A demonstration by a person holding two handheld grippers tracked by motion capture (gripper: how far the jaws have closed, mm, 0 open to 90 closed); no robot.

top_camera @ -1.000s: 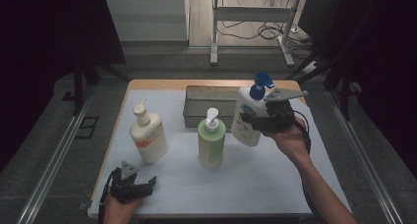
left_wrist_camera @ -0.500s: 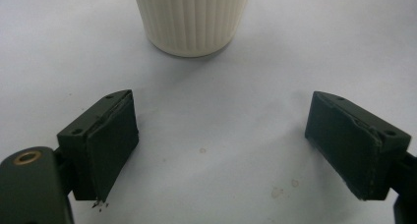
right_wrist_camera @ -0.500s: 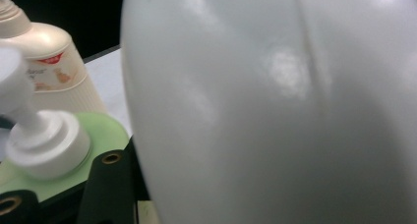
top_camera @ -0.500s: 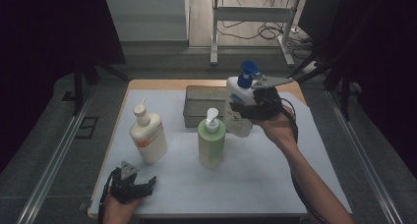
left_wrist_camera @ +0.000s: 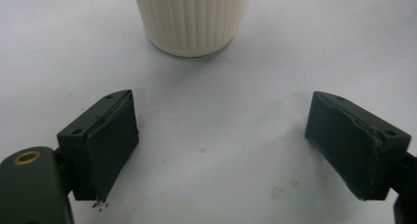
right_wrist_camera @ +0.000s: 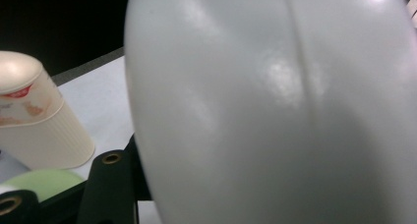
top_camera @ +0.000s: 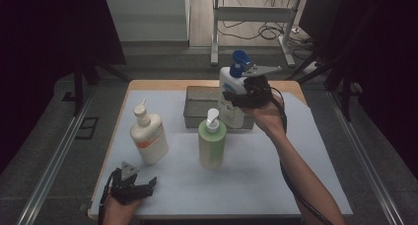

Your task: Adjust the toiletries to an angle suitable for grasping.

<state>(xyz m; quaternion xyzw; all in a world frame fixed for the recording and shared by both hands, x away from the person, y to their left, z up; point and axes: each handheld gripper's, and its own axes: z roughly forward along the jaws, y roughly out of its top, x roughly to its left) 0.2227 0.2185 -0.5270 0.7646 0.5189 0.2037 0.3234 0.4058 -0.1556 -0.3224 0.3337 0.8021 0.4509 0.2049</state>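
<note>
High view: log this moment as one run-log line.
right tongs: shut on blue-capped white bottle, lifted above grey bin | left tongs: open, at table's near edge | cream bottle, green bottle: standing

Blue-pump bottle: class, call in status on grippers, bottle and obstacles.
Right gripper shut on white blue-pump bottle, held above grey bin. Left gripper open, empty, near table edge. Green pump bottle stands just below.

No legible text; cream bottle [right_wrist_camera: 39,121] label red marks unreadable.
</note>
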